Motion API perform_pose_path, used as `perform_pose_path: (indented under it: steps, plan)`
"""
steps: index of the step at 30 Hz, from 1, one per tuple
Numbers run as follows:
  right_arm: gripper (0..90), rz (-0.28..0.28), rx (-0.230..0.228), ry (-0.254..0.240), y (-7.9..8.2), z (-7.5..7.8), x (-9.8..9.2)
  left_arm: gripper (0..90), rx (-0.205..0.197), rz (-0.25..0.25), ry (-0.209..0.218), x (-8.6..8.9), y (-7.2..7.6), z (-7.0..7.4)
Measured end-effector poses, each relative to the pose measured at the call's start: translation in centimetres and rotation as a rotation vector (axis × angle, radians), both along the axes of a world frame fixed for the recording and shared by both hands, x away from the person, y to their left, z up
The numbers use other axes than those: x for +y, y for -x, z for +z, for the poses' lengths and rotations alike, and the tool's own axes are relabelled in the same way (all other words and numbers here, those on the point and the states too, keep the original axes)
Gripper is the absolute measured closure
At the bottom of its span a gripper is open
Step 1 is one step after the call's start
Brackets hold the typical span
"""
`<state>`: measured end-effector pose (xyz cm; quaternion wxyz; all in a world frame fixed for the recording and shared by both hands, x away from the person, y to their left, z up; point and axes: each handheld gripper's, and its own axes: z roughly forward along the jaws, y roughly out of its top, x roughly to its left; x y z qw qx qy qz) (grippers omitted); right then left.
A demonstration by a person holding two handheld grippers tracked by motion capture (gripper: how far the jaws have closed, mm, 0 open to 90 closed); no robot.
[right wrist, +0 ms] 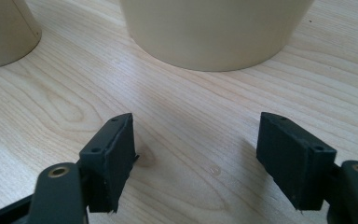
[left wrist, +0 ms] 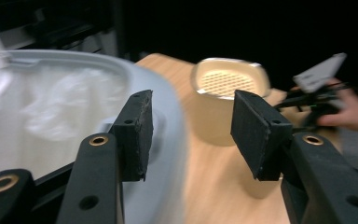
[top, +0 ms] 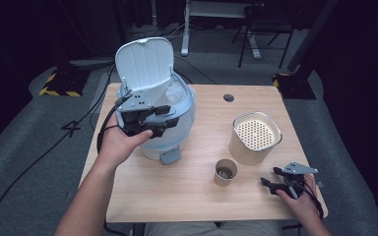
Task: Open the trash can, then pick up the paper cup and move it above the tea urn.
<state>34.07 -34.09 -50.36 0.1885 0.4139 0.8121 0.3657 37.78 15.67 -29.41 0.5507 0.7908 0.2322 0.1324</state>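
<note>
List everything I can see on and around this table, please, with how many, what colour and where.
Table: one, light wood, middle of the high view; small round hole near its far edge.
Bin: one, pale blue-grey, table's far left; lid up, clear bag inside, pedal at its front.
Perforated container: one, cream, right of centre.
Small cup: one, tan, in front of the container; something dark inside, too small to tell.
Desk frame: one, white, on the floor beyond the table.
Left tongs: one pair, black, at the bin's rim, open, nothing between them.
Right tongs: one pair, black, low over the table's near right, open, empty.
</note>
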Motion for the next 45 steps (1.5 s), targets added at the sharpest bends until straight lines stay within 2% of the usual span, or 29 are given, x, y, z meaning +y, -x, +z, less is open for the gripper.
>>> perform_pose_path:
  steps: [1, 2, 6, 7, 9, 10, 12, 13, 14, 16, 17, 18, 19, 20, 22, 27, 30, 32, 35, 41, 43, 45]
  plan:
    - [28.3, 0.000, 0.000, 0.000, 0.0, 0.0, 0.0, 47.1, 0.000, 0.000, 0.000, 0.0, 0.0, 0.0]
    - [28.3, 0.000, 0.000, 0.000, 0.0, 0.0, 0.0, 47.1, -0.006, -0.021, 0.009, 0.0, 0.4, -0.1]
    - [28.3, -0.001, 0.000, 0.000, 0.0, 0.0, 0.0, 44.0, -0.027, -0.088, -0.016, 0.1, 2.3, -1.0]
    - [28.3, -0.001, 0.000, 0.000, 0.0, 0.0, 0.0, 44.3, -0.027, -0.088, -0.016, 0.1, 2.3, -1.0]
    - [28.2, -0.001, 0.000, 0.000, 0.0, 0.0, 0.0, 44.4, -0.044, -0.115, -0.019, 0.1, 2.8, -1.7]
    - [28.3, -0.001, 0.000, 0.000, 0.0, 0.0, 0.0, 43.8, -0.043, -0.125, -0.026, 0.2, 3.4, -2.5]
    - [28.3, -0.001, 0.000, 0.000, 0.0, 0.0, 0.0, 41.8, -0.042, -0.118, -0.035, 0.3, 3.9, -3.4]
    - [28.3, -0.001, 0.000, 0.000, 0.0, 0.0, 0.0, 40.3, -0.042, -0.118, -0.035, 0.3, 3.9, -3.4]
    - [28.3, -0.001, 0.001, 0.000, 0.0, 0.0, 0.0, 39.7, -0.039, -0.106, -0.042, 0.4, 4.4, -4.4]
    - [28.3, -0.001, 0.001, 0.001, 0.0, 0.0, 0.0, 38.0, -0.035, -0.100, -0.045, 0.5, 4.5, -4.9]
    - [28.3, -0.001, 0.001, 0.001, 0.0, 0.0, 0.0, 37.3, -0.016, -0.093, -0.047, 0.6, 4.8, -6.1]
    - [28.3, -0.001, 0.002, 0.000, 0.0, 0.0, 0.0, 37.3, -0.002, -0.094, -0.054, 0.6, 4.8, -6.7]
    - [28.3, -0.001, 0.002, 0.000, 0.0, 0.0, 0.0, 37.3, -0.002, -0.094, -0.054, 0.6, 4.8, -6.7]
    - [28.3, -0.001, 0.003, 0.000, 0.0, 0.0, 0.0, 37.3, 0.016, -0.084, -0.067, 0.7, 4.9, -7.8]
    - [27.7, 0.002, 0.001, 0.002, 0.0, 0.0, 0.0, 37.6, 0.037, -0.073, -0.073, 0.9, 4.9, -8.8]
    - [26.5, 0.008, 0.005, -0.001, 0.0, 0.0, 0.1, 37.0, 0.096, -0.032, -0.070, 1.3, 4.8, -11.6]
    - [26.5, 0.004, 0.021, -0.002, 0.0, 0.2, 0.2, 35.6, 0.185, 0.010, -0.061, 1.3, 4.6, -13.1]
    - [29.4, 0.006, 0.049, -0.011, 0.0, 0.4, 0.1, 35.0, 0.207, 0.016, -0.068, 1.4, 4.4, -14.1]
    - [29.0, 0.016, 0.049, -0.025, 0.2, 0.8, 0.0, 33.6, 0.219, 0.031, -0.098, 1.4, 4.3, -15.3]
    - [27.2, 0.052, 0.019, -0.008, 0.8, 2.0, 0.4, 30.0, 0.247, 0.061, -0.163, 1.0, 4.4, -17.3]
    - [26.9, 0.073, 0.010, -0.014, 1.0, 2.4, 0.7, 28.1, 0.257, 0.073, -0.183, 0.9, 4.2, -18.1]
    - [25.7, 0.114, 0.014, -0.027, 1.4, 2.8, 1.2, 25.8, 0.254, 0.082, -0.229, 0.8, 4.0, -18.9]
